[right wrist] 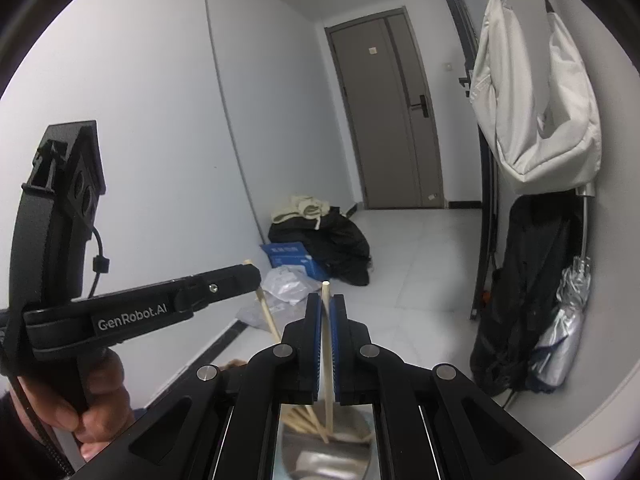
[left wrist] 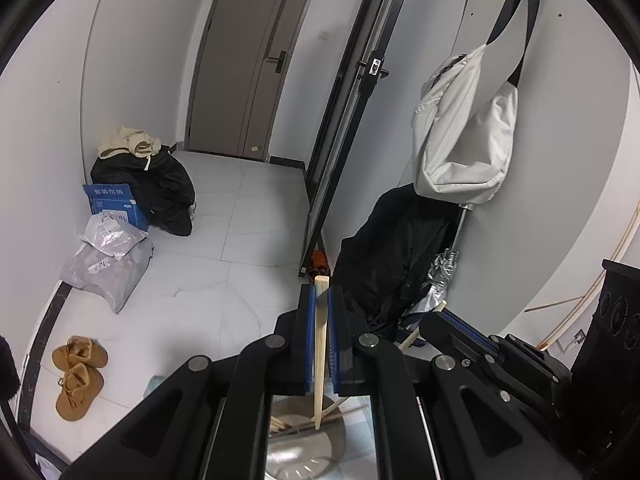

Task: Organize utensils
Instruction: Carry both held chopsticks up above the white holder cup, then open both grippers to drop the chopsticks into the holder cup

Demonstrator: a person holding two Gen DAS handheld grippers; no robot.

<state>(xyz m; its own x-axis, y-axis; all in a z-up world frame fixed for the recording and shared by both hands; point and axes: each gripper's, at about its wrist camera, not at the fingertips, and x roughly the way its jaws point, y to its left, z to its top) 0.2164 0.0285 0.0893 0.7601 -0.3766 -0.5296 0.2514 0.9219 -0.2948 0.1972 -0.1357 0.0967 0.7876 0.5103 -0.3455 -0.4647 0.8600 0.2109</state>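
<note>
White walls and a pale tiled floor [left wrist: 224, 216] fill both views, with a grey door [left wrist: 248, 60] at the top centre and a white bag [left wrist: 464, 136] hanging at the upper right.

At lower centre of the left wrist view, the left claw [left wrist: 320, 300] is clamped on one chopstick [left wrist: 320, 336], which stands nearly upright between its blue pads. Its lower tip hangs over a metal bowl [left wrist: 304, 452] at the bottom edge, where more chopsticks [left wrist: 292, 424] lie loose.

The right claw [right wrist: 329, 304] likewise grips a second chopstick [right wrist: 327, 344] upright at lower centre of its own view, above the same bowl [right wrist: 320, 460] and the pile [right wrist: 304, 420] in it. The left claw shows again at mid left of that view, its chopstick slanting down behind it.

Judging by this, the sorting looks early: two sticks are lifted out, probably to be paired, and several remain in the bowl. No holder or tray for them is in sight.
</note>
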